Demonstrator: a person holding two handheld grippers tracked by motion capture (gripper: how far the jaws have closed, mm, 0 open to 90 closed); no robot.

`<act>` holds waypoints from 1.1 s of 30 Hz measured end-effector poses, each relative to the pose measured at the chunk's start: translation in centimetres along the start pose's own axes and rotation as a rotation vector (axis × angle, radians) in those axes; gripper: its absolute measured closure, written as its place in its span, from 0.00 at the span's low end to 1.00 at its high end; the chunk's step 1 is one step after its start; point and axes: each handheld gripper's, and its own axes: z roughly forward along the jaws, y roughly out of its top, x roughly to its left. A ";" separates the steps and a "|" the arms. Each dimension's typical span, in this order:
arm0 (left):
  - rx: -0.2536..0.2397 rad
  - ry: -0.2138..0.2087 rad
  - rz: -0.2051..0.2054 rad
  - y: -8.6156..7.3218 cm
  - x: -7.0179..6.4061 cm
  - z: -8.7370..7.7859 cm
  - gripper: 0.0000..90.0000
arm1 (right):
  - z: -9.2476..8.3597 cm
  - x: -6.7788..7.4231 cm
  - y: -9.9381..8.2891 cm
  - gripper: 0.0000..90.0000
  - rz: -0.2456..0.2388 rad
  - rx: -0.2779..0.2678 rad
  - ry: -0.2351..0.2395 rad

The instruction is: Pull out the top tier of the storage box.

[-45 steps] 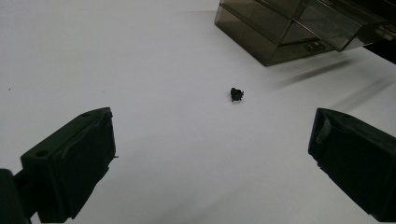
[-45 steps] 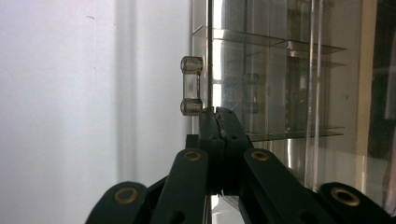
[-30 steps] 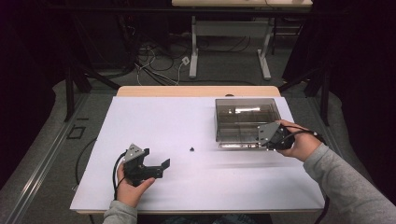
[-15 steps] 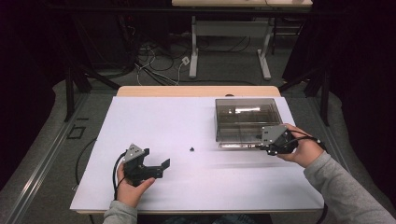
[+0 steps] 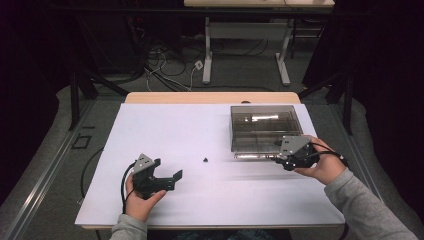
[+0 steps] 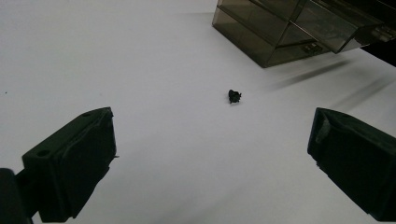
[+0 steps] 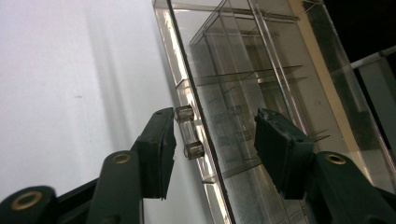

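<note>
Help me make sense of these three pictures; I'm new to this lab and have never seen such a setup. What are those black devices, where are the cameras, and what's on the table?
No robot here: a person sits at a white table with a hand-held gripper in each hand, a tool with two black jaws.

One picture comes from a camera above, looking down. There the left hand-held gripper rests open and holds nothing, and the right hand-held gripper is at the near edge of a clear compartment box.

The other two pictures come from cameras riding on the grippers. The left one looks at a small black object lying loose on the table. The right one shows its jaws on either side of the box's front edge and its small clear latch; they have just been opening and are not pressing on it.
</note>
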 end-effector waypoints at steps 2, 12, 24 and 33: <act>0.001 -0.001 0.001 0.0 0.0 0.1 0.01 | 0.1 0.2 0.0 0.50 0.010 -0.008 -0.010; 0.001 -0.008 0.003 0.2 -0.1 0.3 0.02 | -0.7 0.9 -0.5 0.41 0.217 -0.098 -0.098; 0.000 -0.007 0.005 0.2 0.0 0.3 0.02 | -2.0 1.8 -1.4 0.26 0.426 -0.204 -0.152; -0.001 -0.009 -0.002 0.1 0.2 0.3 0.02 | -2.5 2.3 -2.4 0.17 0.562 -0.259 -0.129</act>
